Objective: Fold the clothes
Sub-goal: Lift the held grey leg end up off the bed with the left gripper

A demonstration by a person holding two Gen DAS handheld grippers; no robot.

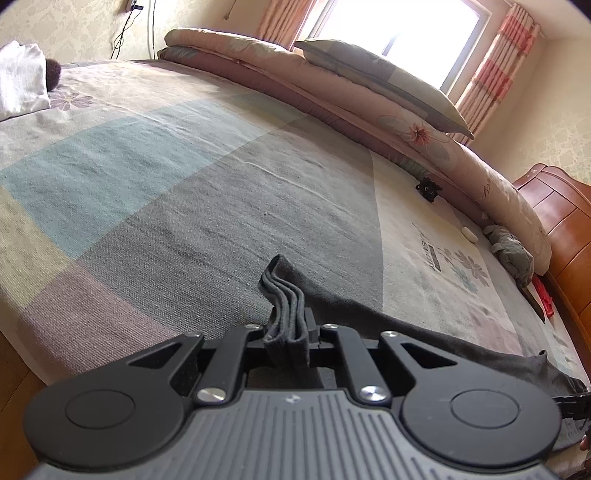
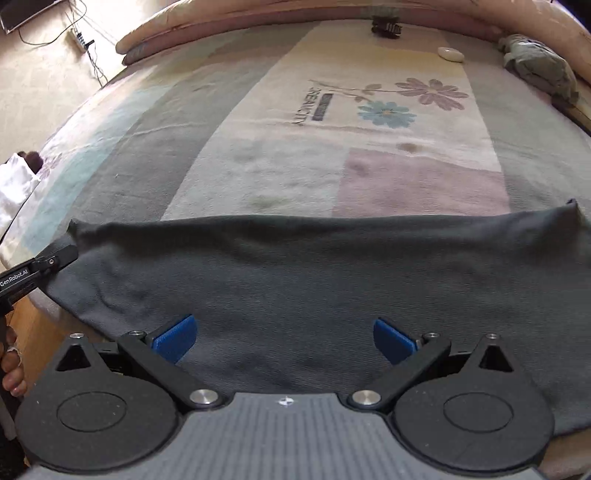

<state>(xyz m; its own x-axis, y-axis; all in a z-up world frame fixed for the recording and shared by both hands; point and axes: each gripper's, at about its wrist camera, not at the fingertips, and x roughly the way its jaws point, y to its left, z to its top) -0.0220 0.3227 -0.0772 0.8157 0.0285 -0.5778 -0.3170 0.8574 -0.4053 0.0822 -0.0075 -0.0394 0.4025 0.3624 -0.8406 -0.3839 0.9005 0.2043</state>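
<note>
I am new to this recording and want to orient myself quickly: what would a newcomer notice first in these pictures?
A dark grey garment lies spread along the near edge of the bed. The left gripper has its jaws shut on a bunched stack of its folded edges, while the right gripper hangs over the cloth with jaws wide open. Behind, a patchwork bedspread with printed flowers covers the bed.

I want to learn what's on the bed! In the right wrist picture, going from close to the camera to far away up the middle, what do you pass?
Right gripper, open → dark grey garment → pink patch of the bedspread → blue flower print → black hair clip.
</note>
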